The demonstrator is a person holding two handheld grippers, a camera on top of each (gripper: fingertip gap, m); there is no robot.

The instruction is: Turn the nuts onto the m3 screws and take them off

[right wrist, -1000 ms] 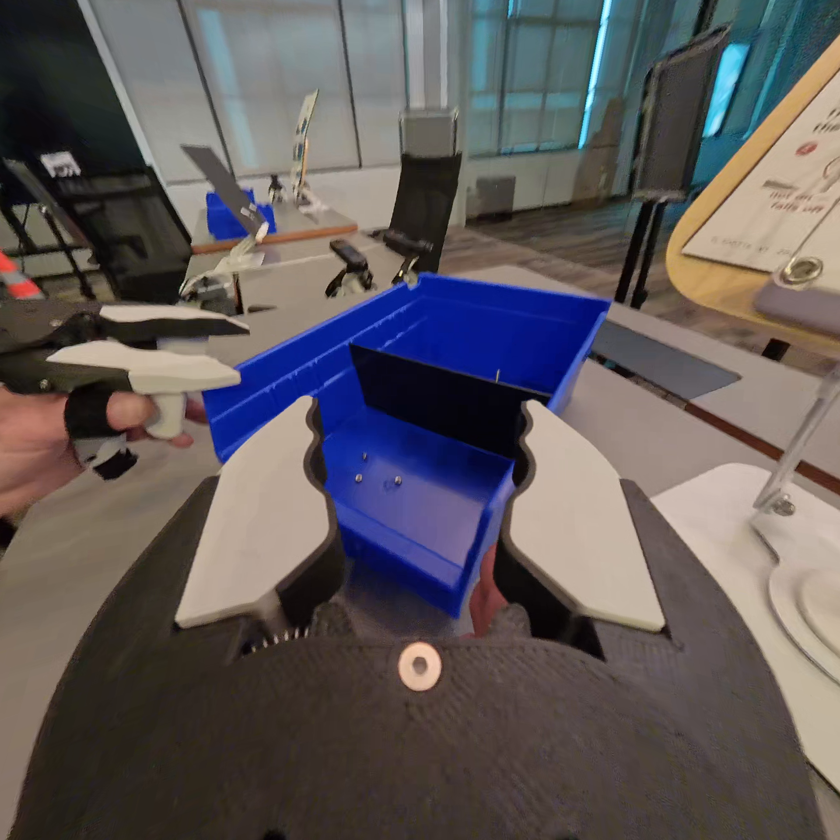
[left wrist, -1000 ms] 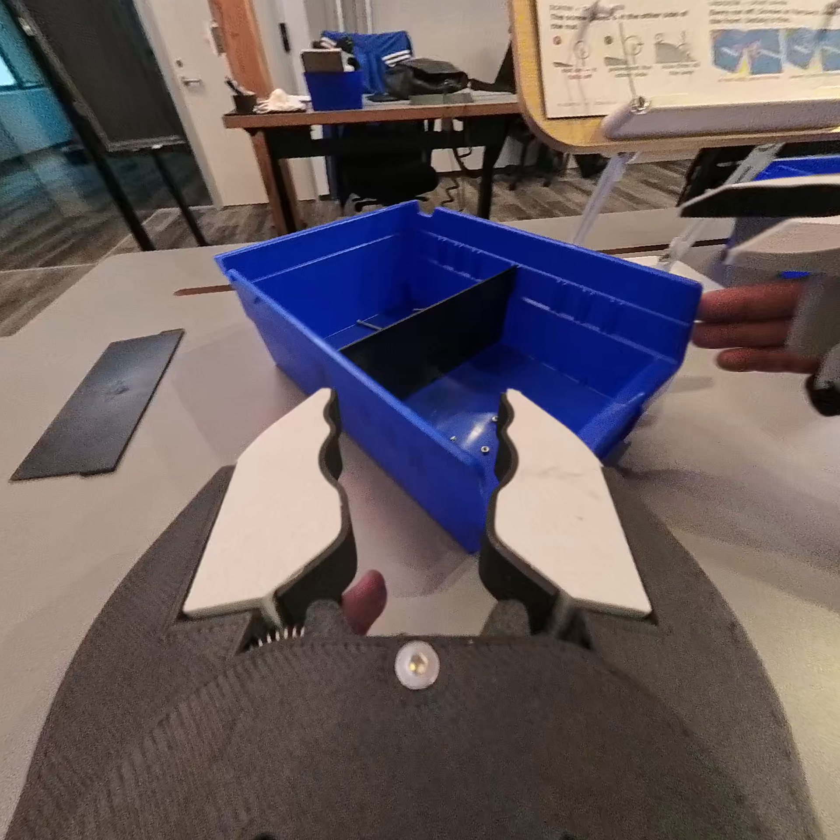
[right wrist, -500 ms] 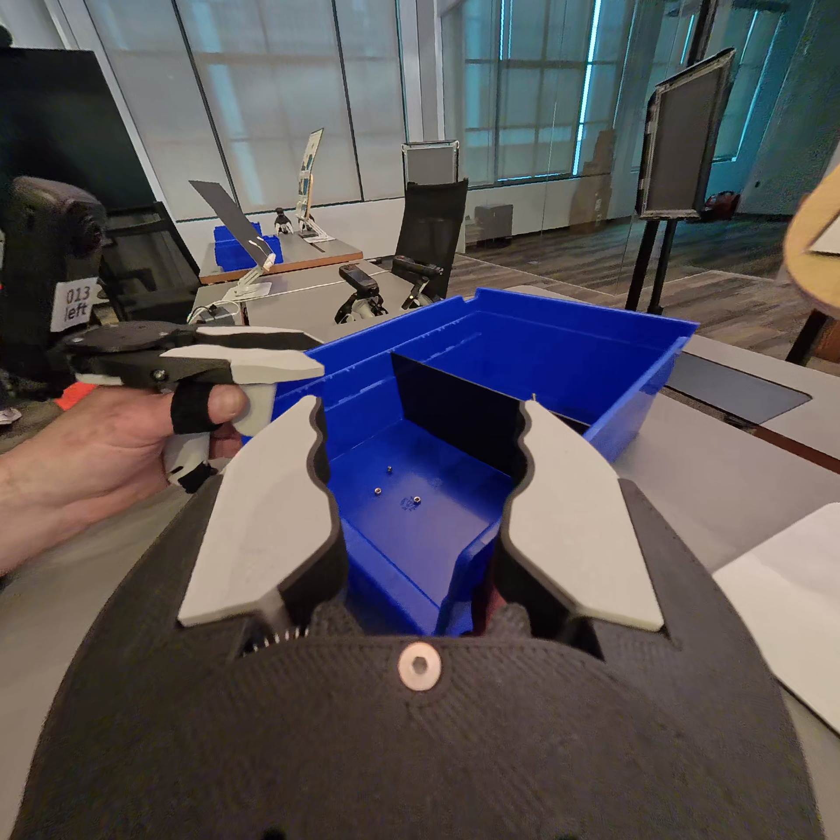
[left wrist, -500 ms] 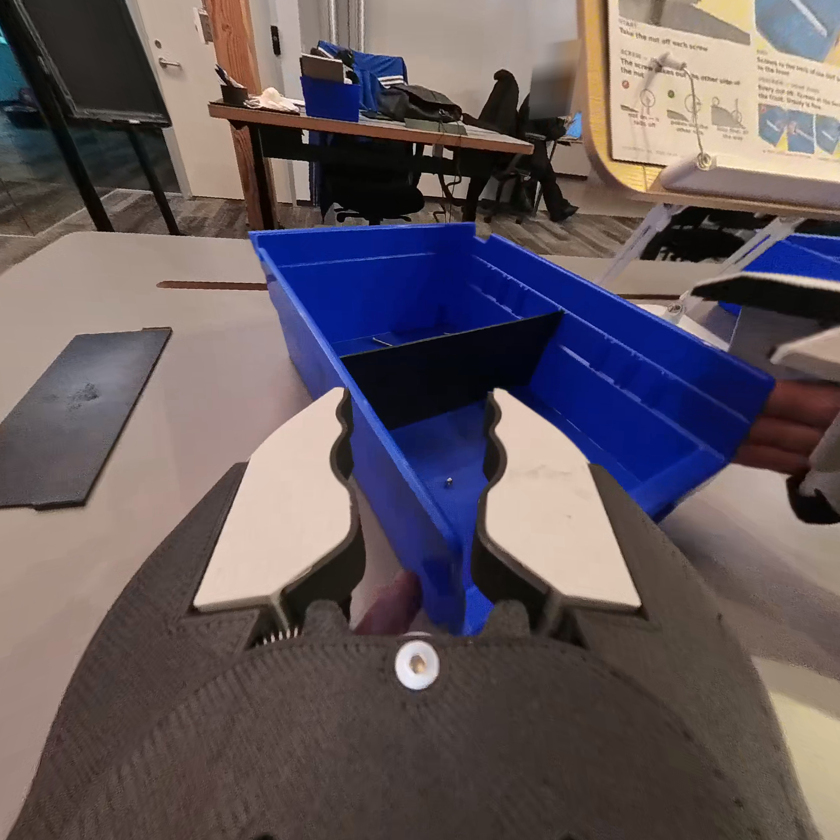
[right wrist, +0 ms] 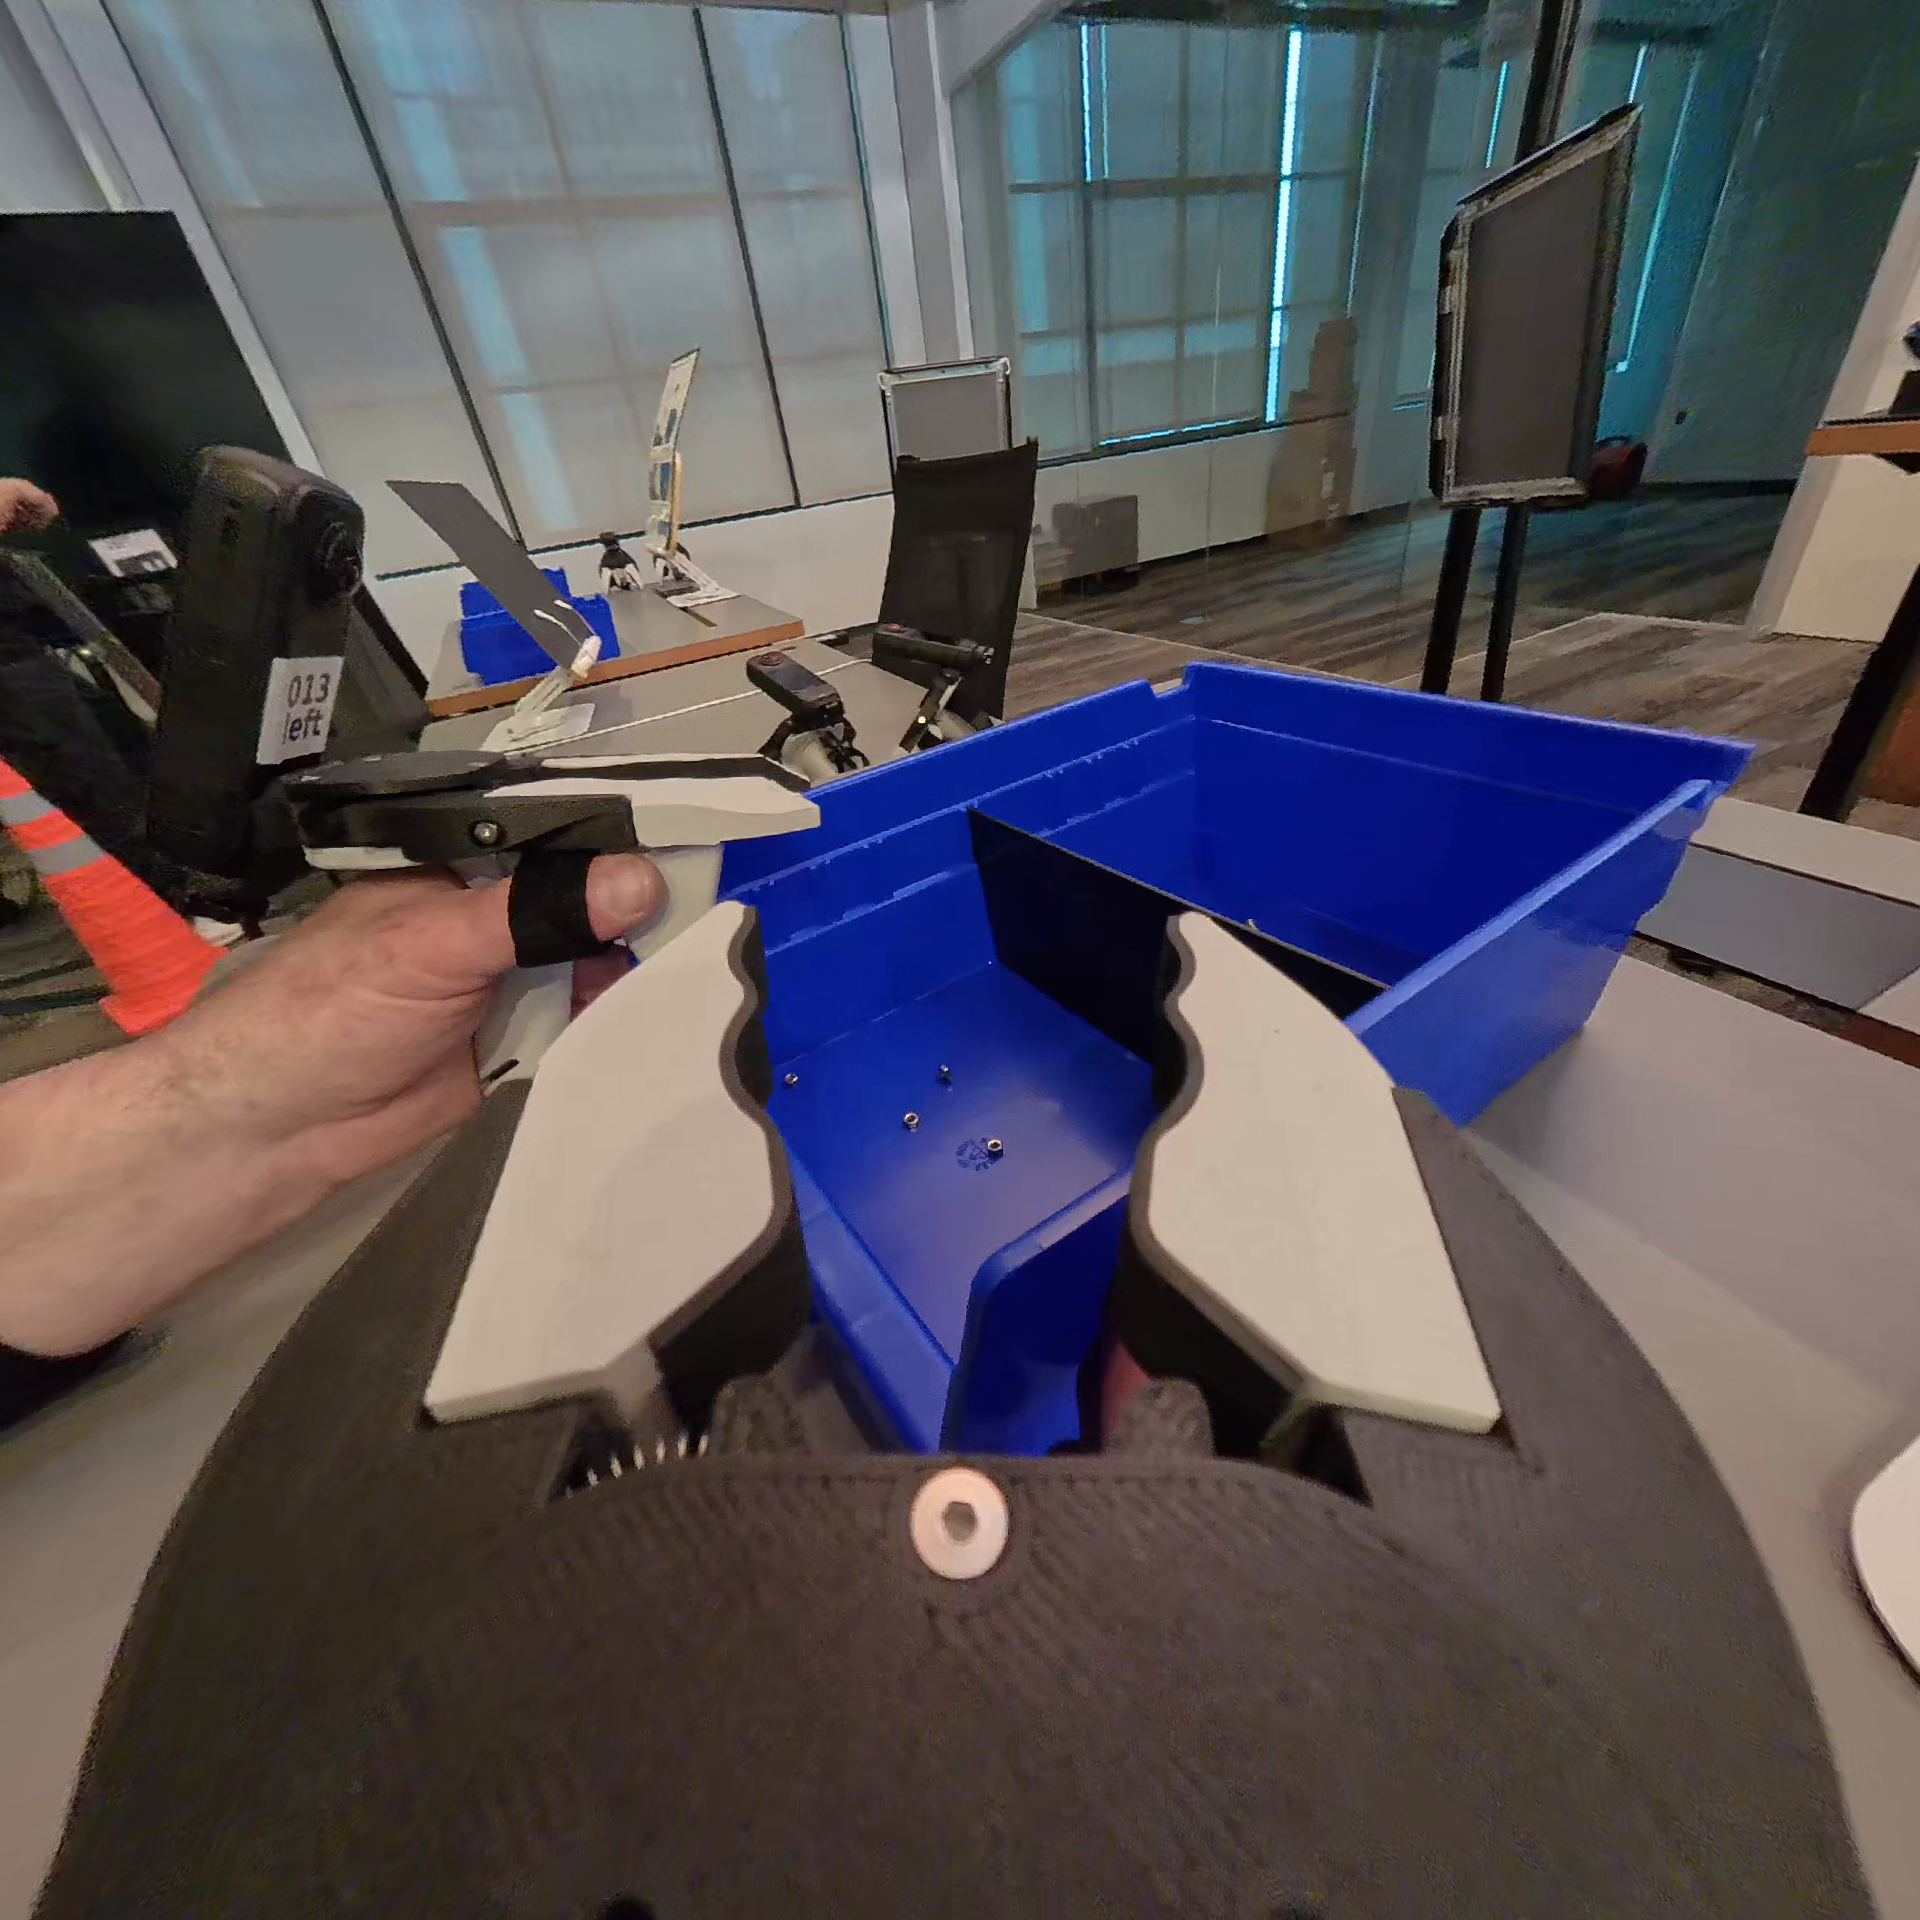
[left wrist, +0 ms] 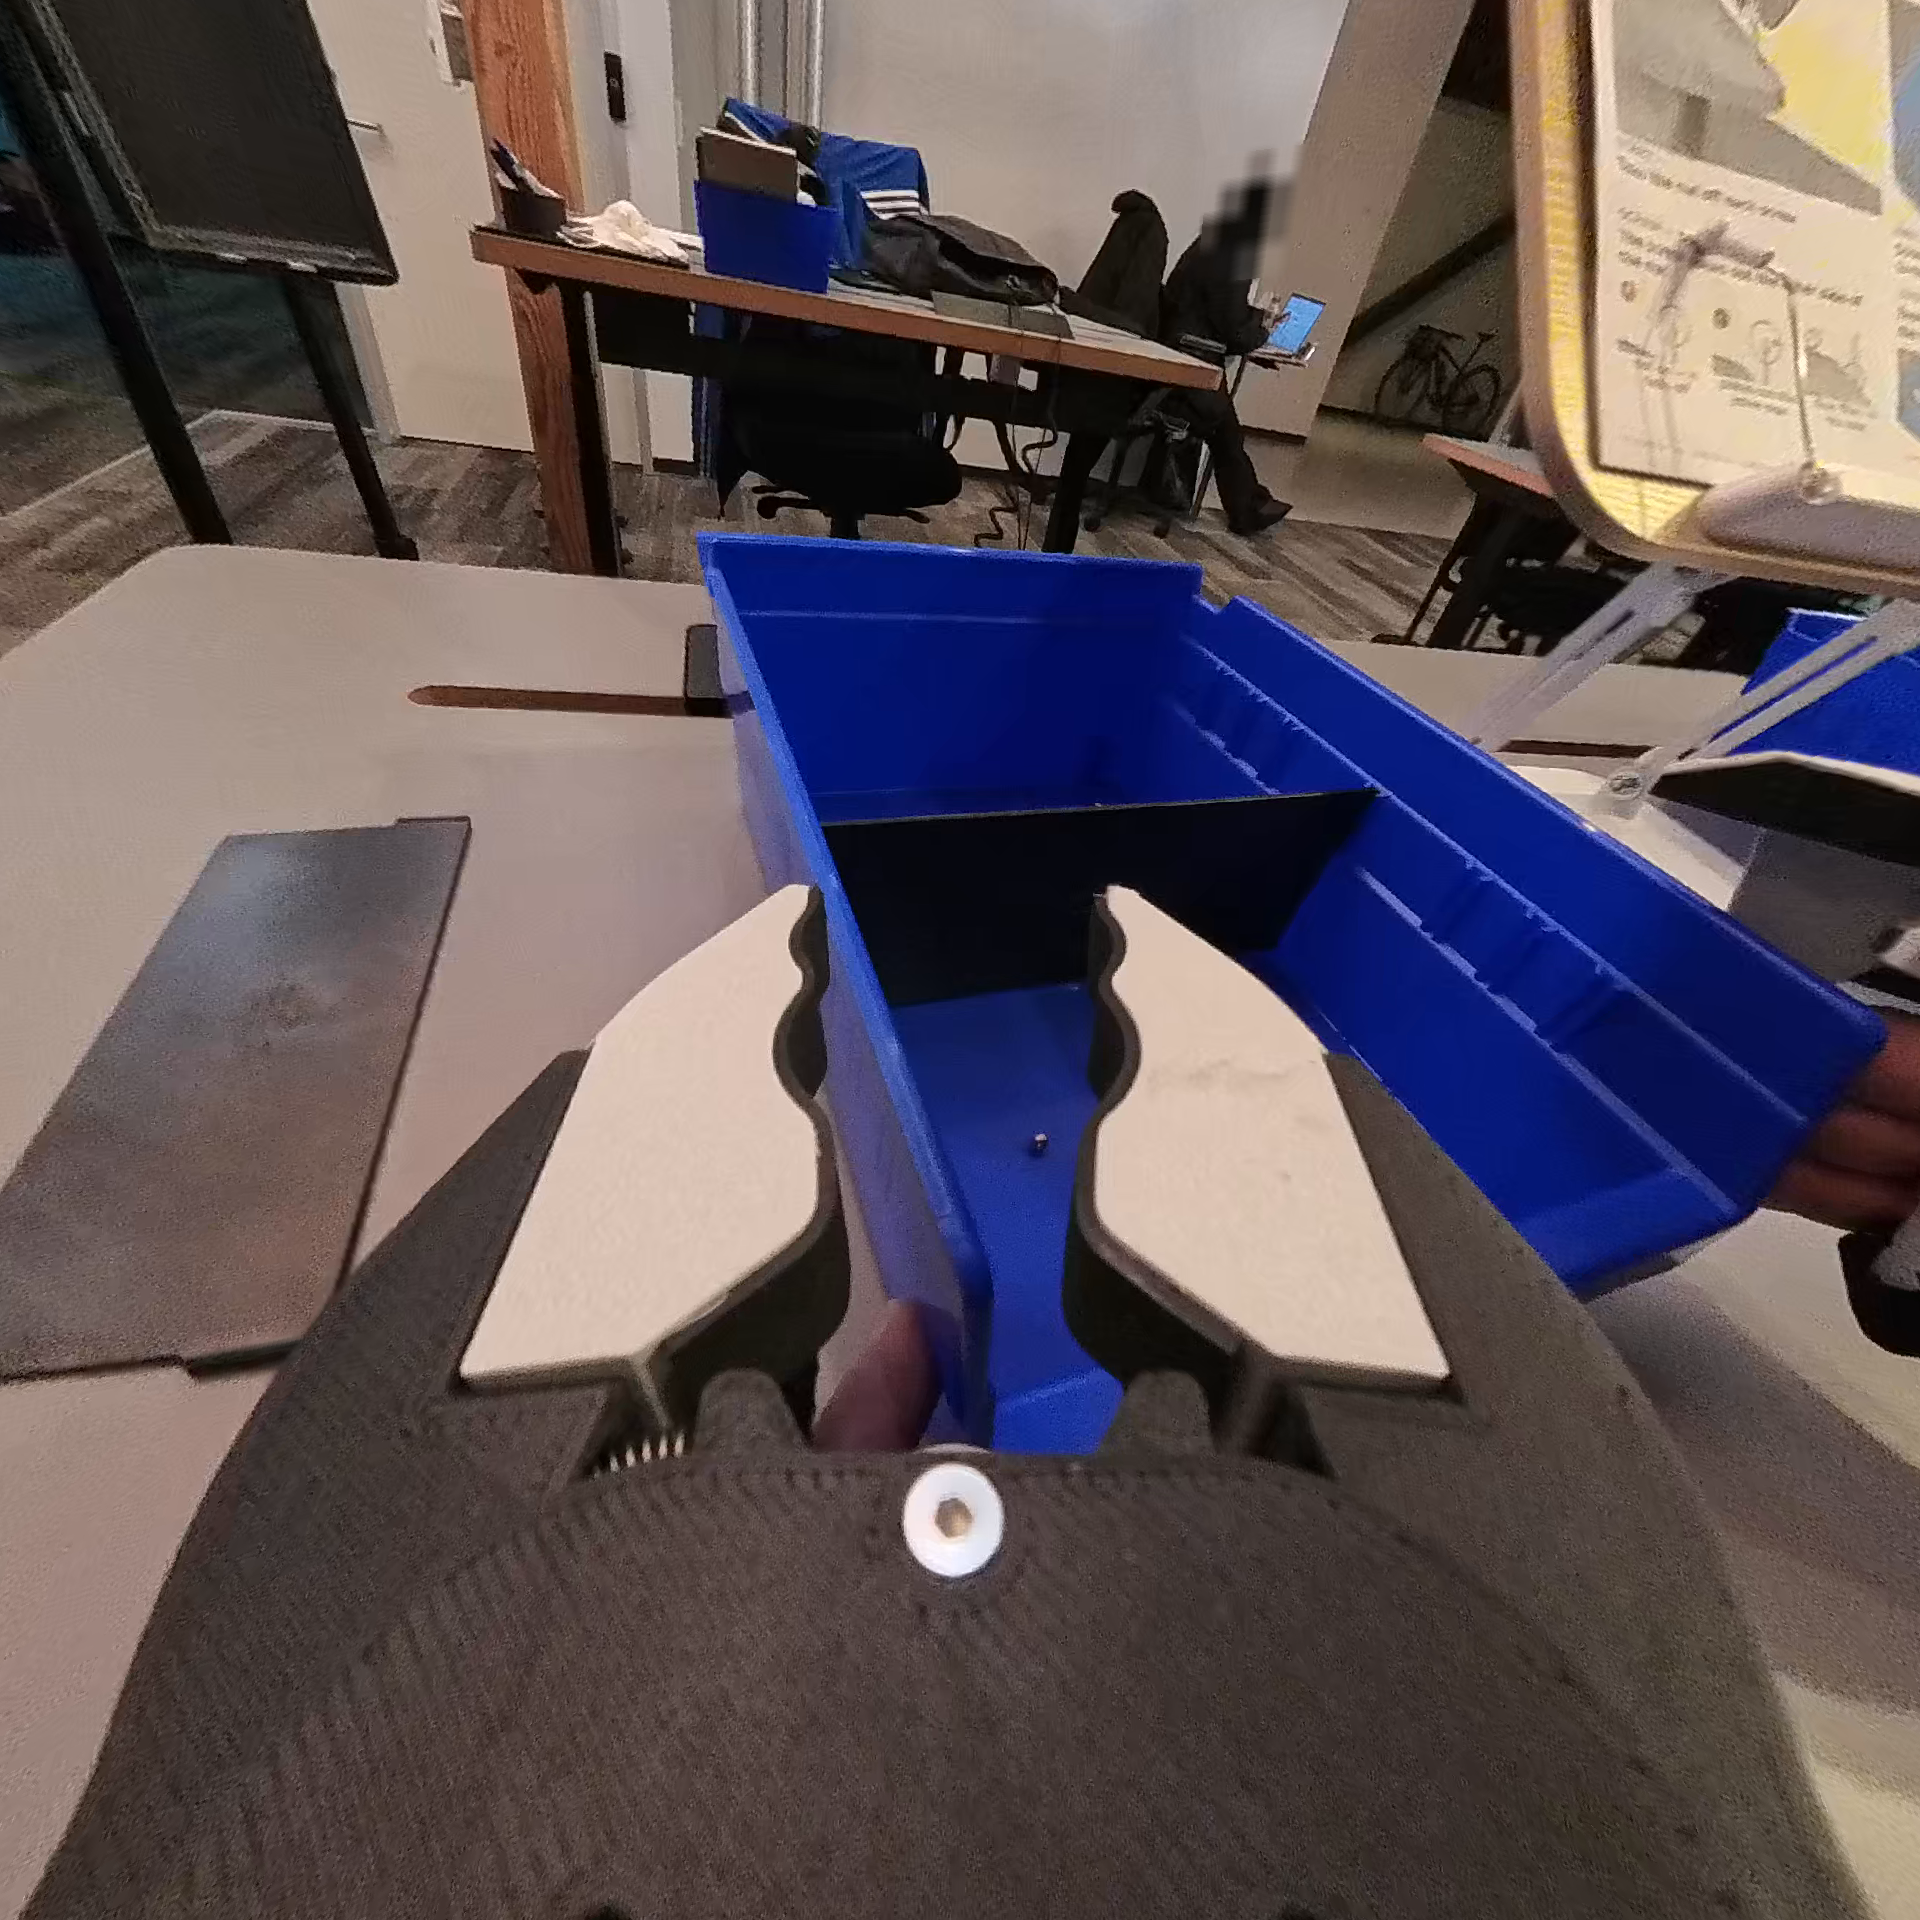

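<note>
A blue bin (left wrist: 1475,997) with a black divider (left wrist: 1091,883) stands on the grey table; it also shows in the right wrist view (right wrist: 1455,935). Several small nuts (right wrist: 910,1119) lie on the floor of its near compartment; one nut (left wrist: 1037,1143) shows in the left wrist view. My left gripper (left wrist: 958,904) is open, with the bin's left wall between its fingers. My right gripper (right wrist: 961,920) is open over the bin's near corner. The divider hides the far compartment's floor. Each gripper shows in the other's view, the left (right wrist: 623,800) and the right (left wrist: 1818,821).
A black flat mat (left wrist: 229,1091) lies on the table left of the bin. An instruction board on a stand (left wrist: 1714,312) leans over the right side, with a white base plate (right wrist: 1891,1558). A second blue bin (left wrist: 1849,707) stands behind. Desks and chairs are far off.
Both grippers have moved forward to the bin. The left one now has the bin's left wall between its fingers; the right one has come in over the near corner. Both stay open.
</note>
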